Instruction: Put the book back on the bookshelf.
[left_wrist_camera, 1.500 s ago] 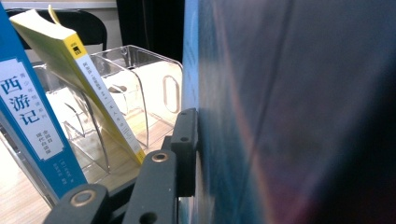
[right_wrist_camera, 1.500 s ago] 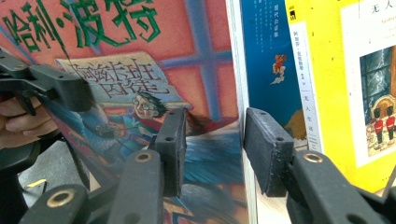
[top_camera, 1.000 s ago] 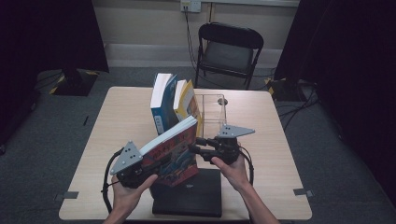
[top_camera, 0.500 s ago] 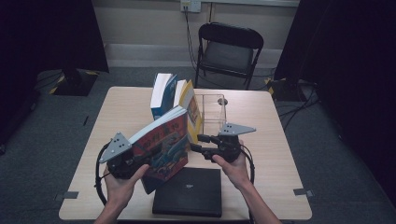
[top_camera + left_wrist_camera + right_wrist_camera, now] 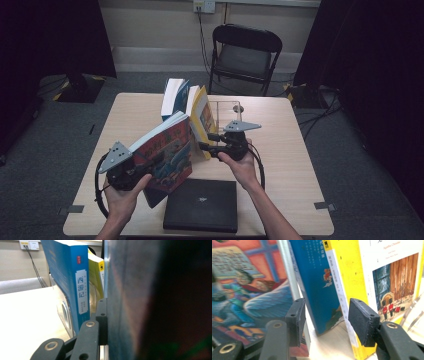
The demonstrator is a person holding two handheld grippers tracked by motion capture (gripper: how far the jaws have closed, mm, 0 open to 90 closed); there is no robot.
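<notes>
A picture book (image 5: 167,155) with a red and blue cover hangs steeply tilted over the table's front left. My left gripper (image 5: 142,167) is shut on its lower edge; in the left gripper view one black jaw presses flat on the dark cover (image 5: 140,302). Behind it a blue book (image 5: 177,95) and a yellow book (image 5: 202,120) stand upright. My right gripper (image 5: 207,142) points at the yellow book's foot. Its jaws have just been opening; my right gripper (image 5: 324,315) is open, with the blue book (image 5: 317,277) and yellow book (image 5: 347,272) just beyond the pads.
The standing books lean in a clear plastic stand (image 5: 225,107) at the table's back middle. A flat black case (image 5: 200,205) lies at the front edge between the forearms. A black folding chair (image 5: 245,50) stands behind the table.
The picture book has tipped up from nearly flat to steeply tilted in the left gripper. The right gripper has come off its edge, widened its jaws and shifted toward the yellow book.
</notes>
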